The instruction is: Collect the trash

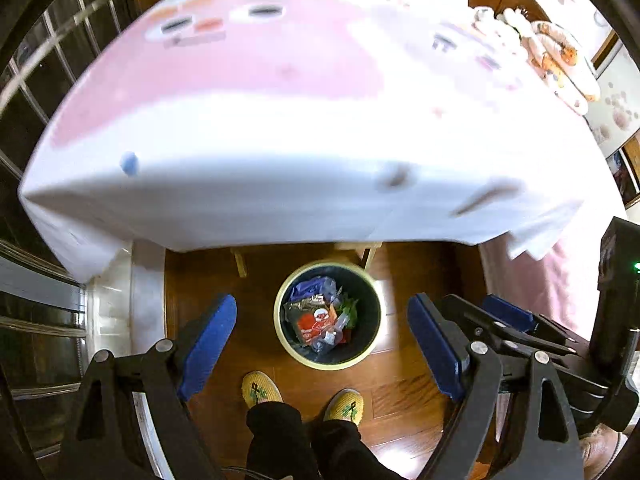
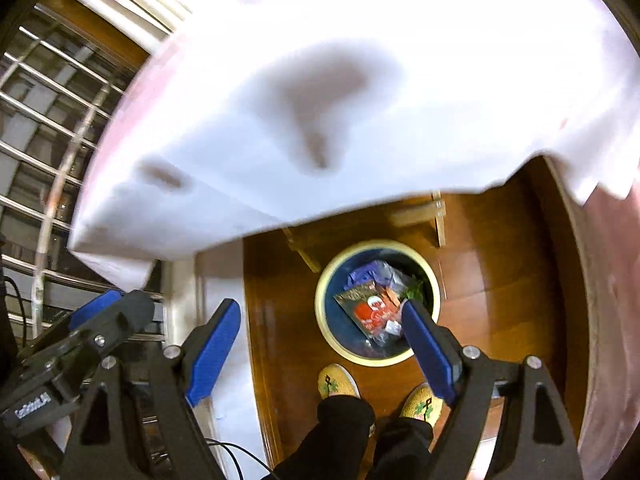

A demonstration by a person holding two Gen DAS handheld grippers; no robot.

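1. The wide counter draped in a white and pink printed cloth [image 1: 304, 128] fills the upper part of both views. No loose litter can be made out on it through the blur, so I judge the collecting mostly done; scan the far right end, by the heap of soft toys [image 1: 552, 52], before calling it finished.

2. The glossy brown wooden floor [image 1: 420, 280] below the counter's front edge carries the bin. Any dropped scrap would show against that sheen, so check around the bin's base.

3. The round dark waste bin with a pale yellow rim [image 1: 327, 316] stands just in front of the counter edge and near the person's yellow embroidered slippers [image 1: 262, 390]. It should stay where it is, upright and clear of the feet.

4. The left tool [image 1: 320, 344] hangs over the bin with its blue-padded jaws spread wide and nothing between them: released. The right tool [image 2: 320, 346] is also spread and empty, one pad overlapping the bin's rim in its own view. Keep both wide until a fresh piece sits squarely between the pads.

5. The trash itself, crumpled red, purple and clear plastic wrappers [image 1: 322, 312], lies inside the bin, piled below the rim. Light film springs back, so any further piece should be let go low over the opening.
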